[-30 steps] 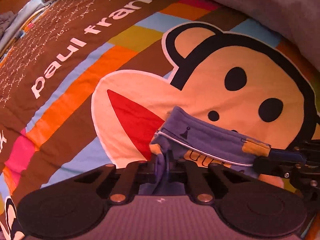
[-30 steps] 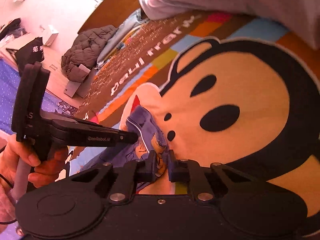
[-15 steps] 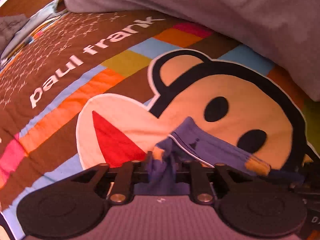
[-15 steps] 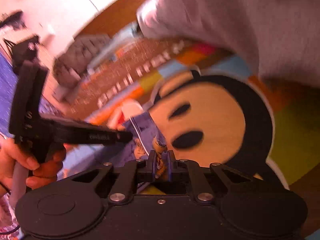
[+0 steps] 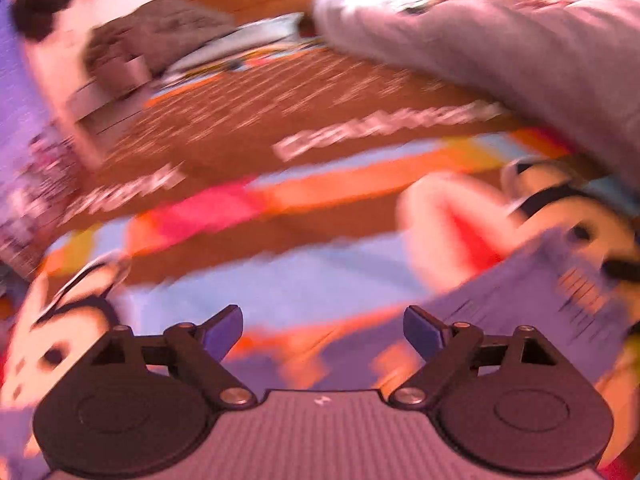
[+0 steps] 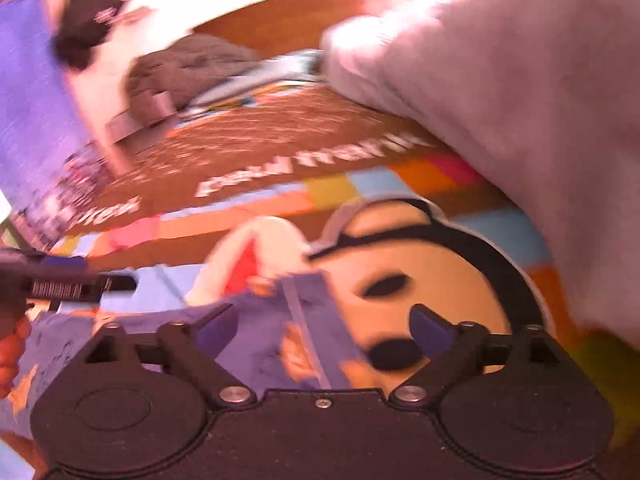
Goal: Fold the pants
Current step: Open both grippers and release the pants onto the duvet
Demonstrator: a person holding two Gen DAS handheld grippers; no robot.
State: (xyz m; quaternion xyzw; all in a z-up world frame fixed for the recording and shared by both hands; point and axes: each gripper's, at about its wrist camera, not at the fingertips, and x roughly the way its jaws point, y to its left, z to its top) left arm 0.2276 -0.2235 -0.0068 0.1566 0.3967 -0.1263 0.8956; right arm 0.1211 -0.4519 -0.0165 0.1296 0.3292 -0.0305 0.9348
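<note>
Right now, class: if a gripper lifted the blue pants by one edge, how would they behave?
Probably floppy: the pants lie creased and flat on the blanket. Likely light, being thin cloth. Unlikely to roll or slide, though blur hides detail.

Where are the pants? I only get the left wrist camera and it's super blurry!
Observer: The pants lie on the monkey blanket, right in front of the right gripper.
Child: Is that gripper holding them?
Observer: No. Its jaws stand wide apart, and the cloth between them is not pinched.
Child: Can you see my gripper from there?
Observer: Yes, the left gripper shows at the left edge of the right wrist view, with a hand below it.
</note>
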